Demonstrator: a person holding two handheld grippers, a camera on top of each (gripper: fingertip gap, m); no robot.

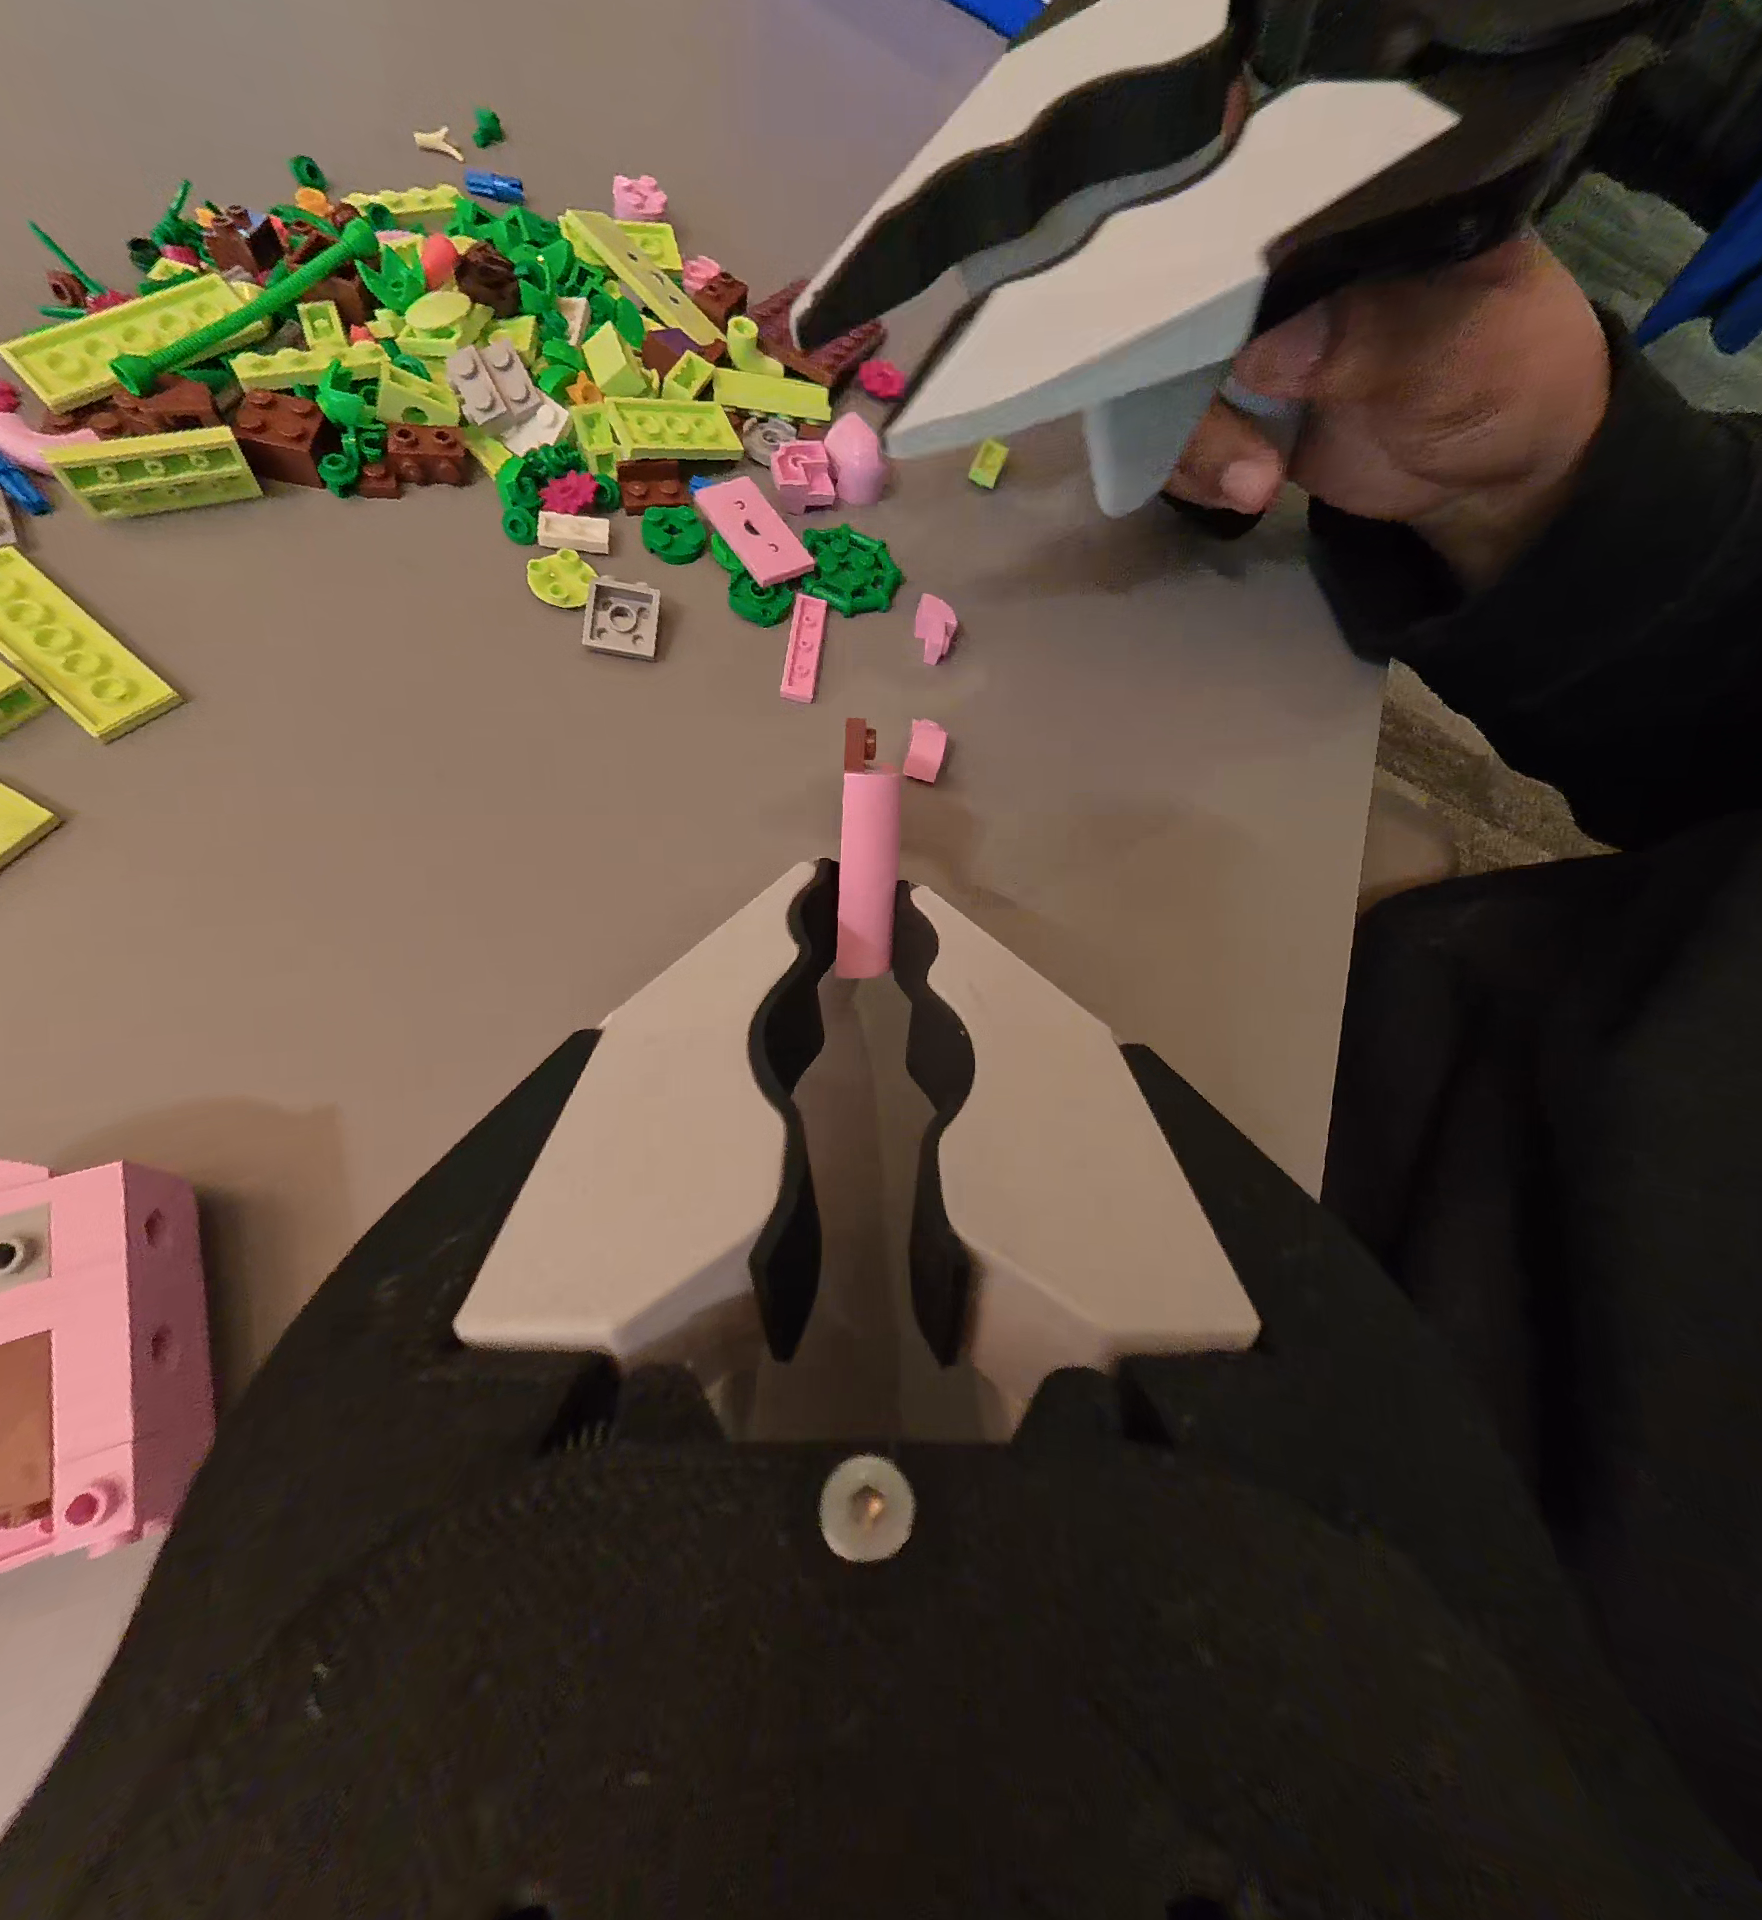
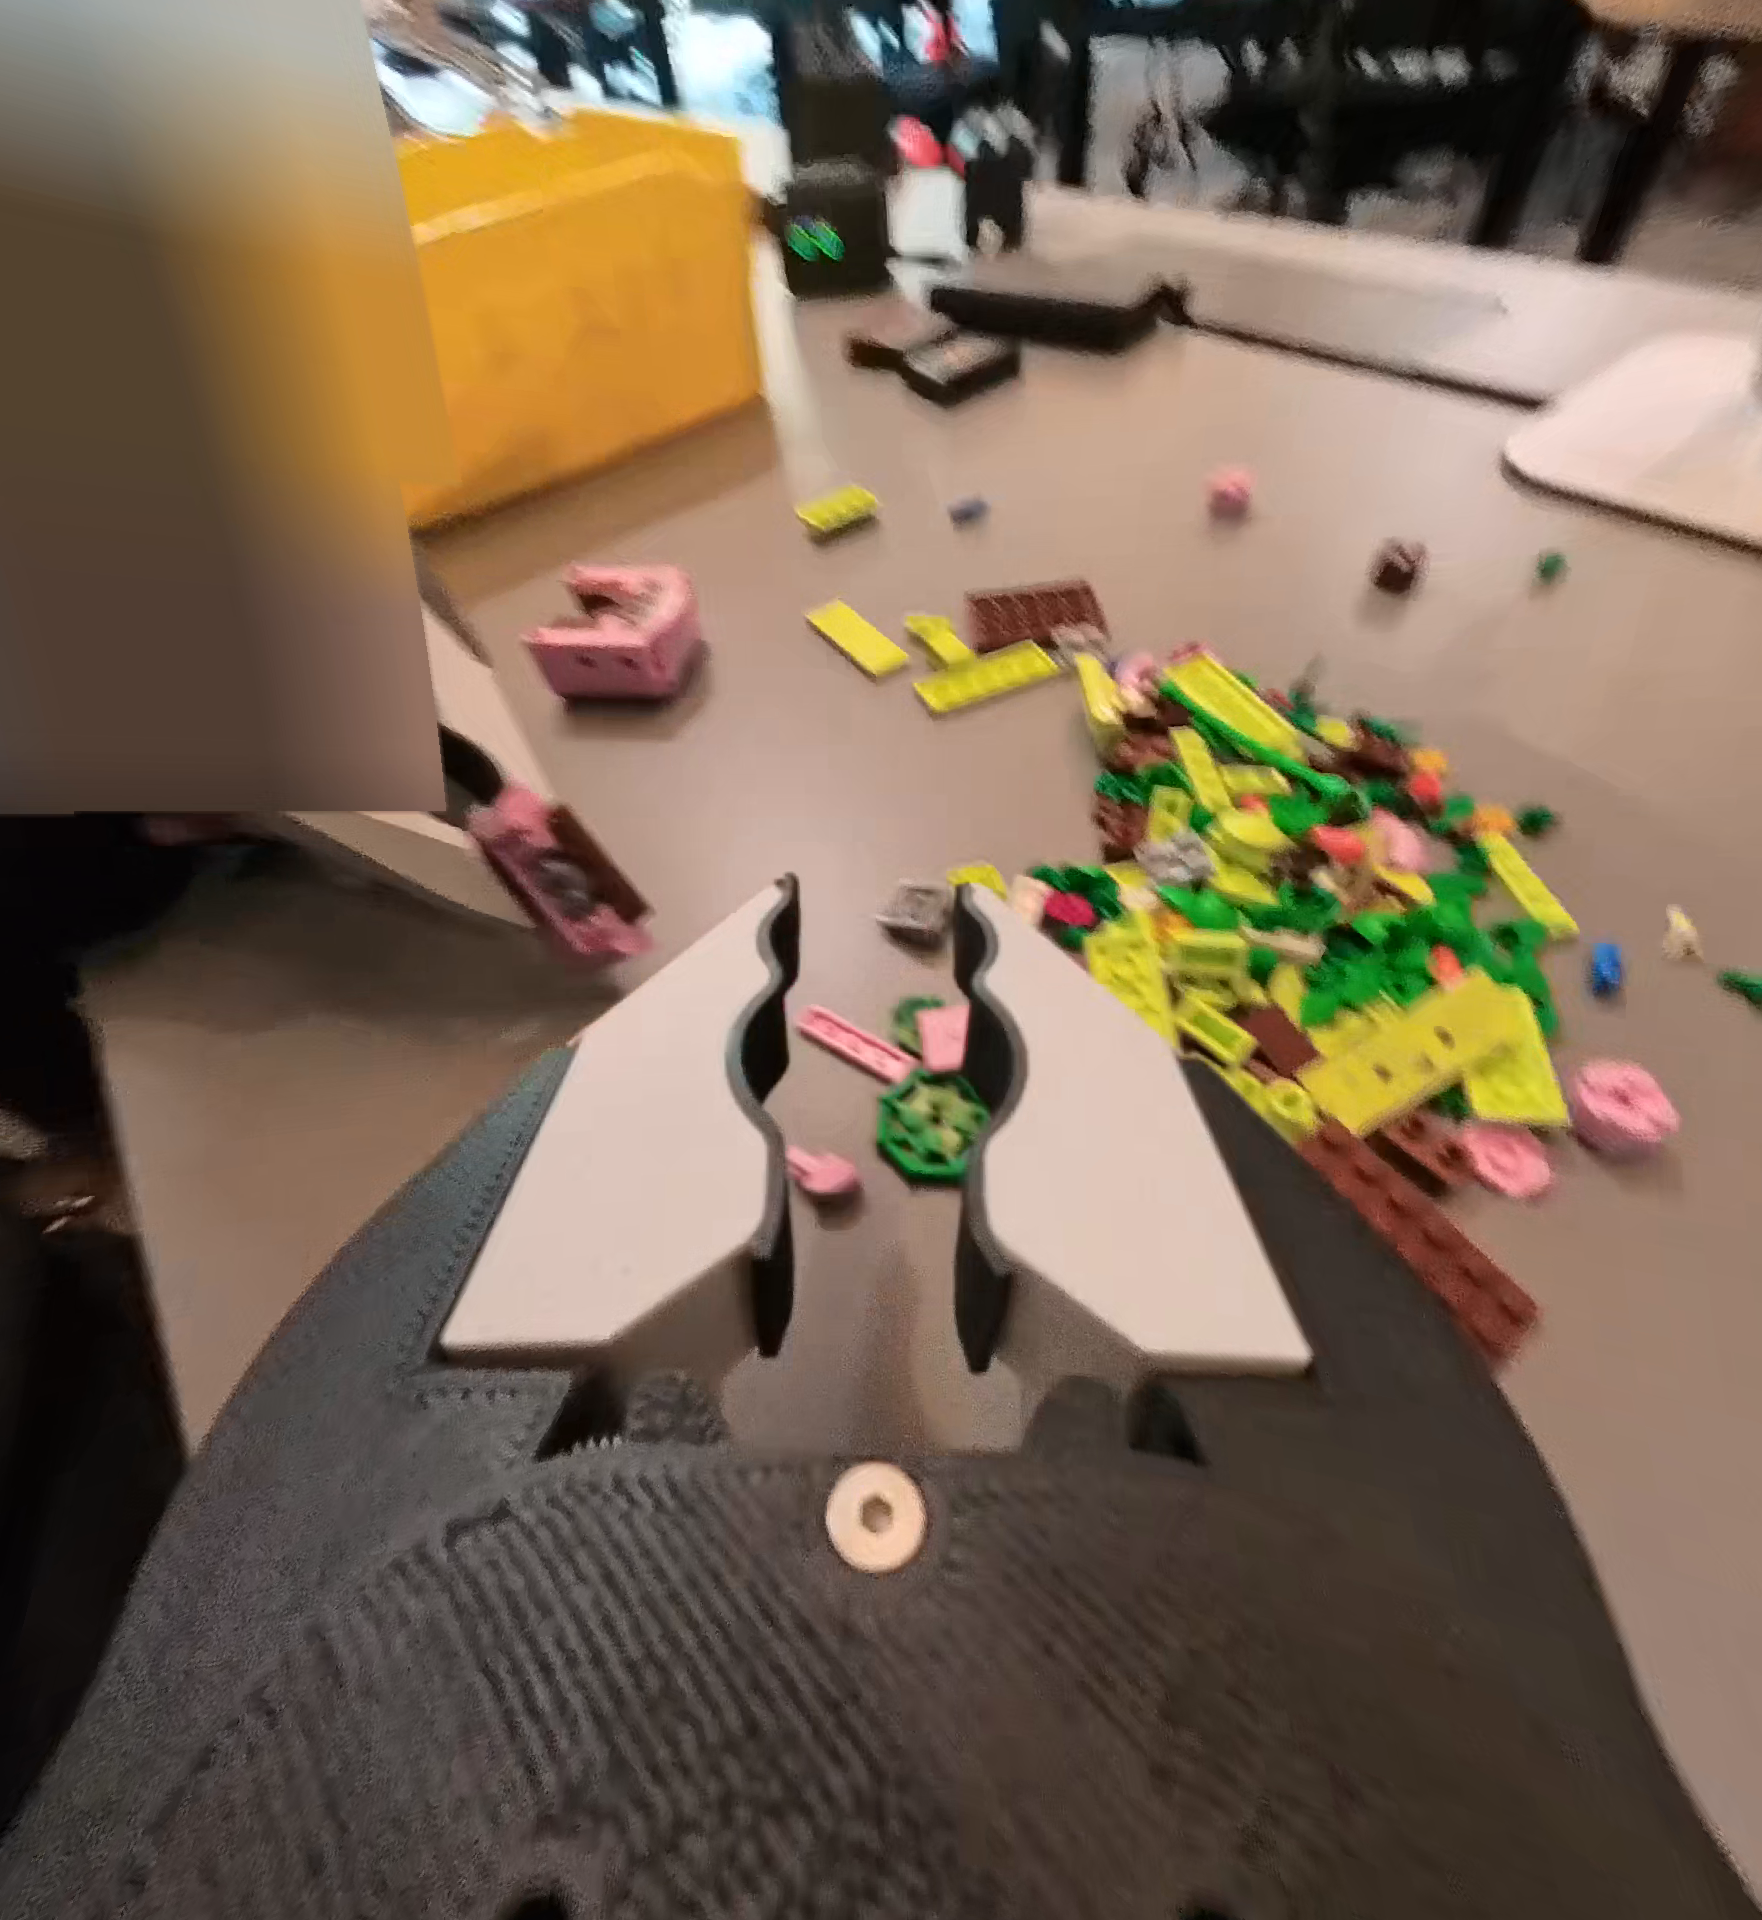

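My left gripper (image 1: pixel 864 894) is clamped on a pink brick assembly (image 1: pixel 869 883), held above the grey table (image 1: pixel 441 883). My right gripper (image 2: pixel 875 899) is apart and empty, above loose pink pieces (image 2: pixel 853 1042) beside the brick pile (image 2: pixel 1324 914).

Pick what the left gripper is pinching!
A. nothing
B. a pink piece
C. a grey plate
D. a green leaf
B: in the left wrist view the left gripper is shut on an upright pink piece with a small brown bit at its far end, while the right gripper is open and empty.
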